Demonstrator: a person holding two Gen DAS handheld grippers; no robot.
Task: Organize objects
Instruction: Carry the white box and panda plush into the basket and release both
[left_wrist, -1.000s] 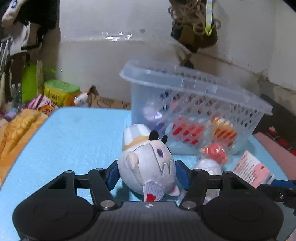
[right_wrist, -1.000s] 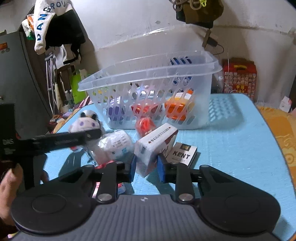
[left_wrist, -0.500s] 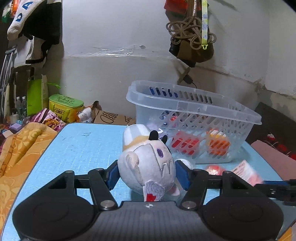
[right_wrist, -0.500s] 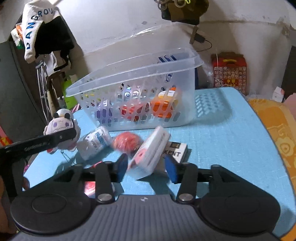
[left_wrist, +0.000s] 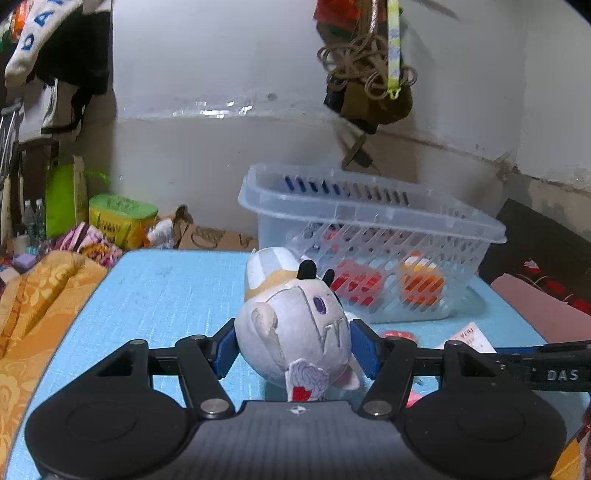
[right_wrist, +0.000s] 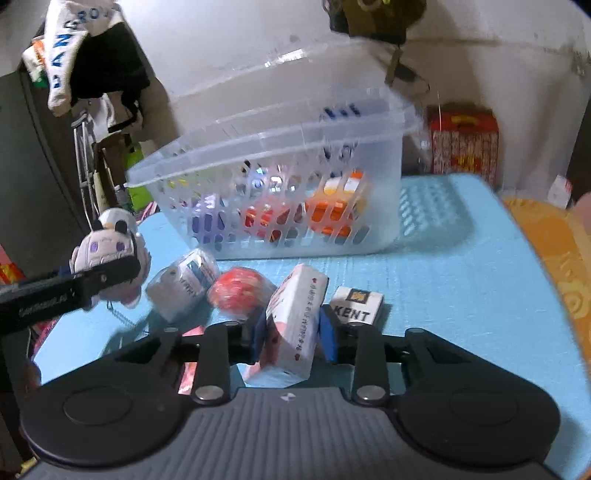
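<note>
My left gripper (left_wrist: 295, 350) is shut on a white plush toy (left_wrist: 295, 332) and holds it above the blue table; the toy also shows in the right wrist view (right_wrist: 110, 247). My right gripper (right_wrist: 293, 332) is shut on a white and pink box (right_wrist: 295, 325), tilted, over the table. A clear plastic basket (right_wrist: 280, 155) stands behind, holding orange, red and purple items; it shows in the left wrist view (left_wrist: 369, 218) too. A red ball (right_wrist: 238, 290), a white pouch (right_wrist: 184, 284) and a KENT pack (right_wrist: 356, 304) lie in front of it.
The blue table (right_wrist: 461, 280) has an orange cloth (right_wrist: 554, 243) at its right and another orange cloth (left_wrist: 33, 295) at its left. A red box (right_wrist: 463, 144) and a wall stand behind. Clothes hang at the upper left.
My right gripper opened half a second ago, then shut again on the white and pink box. My left gripper has risen and drawn back from the basket with the plush toy.
</note>
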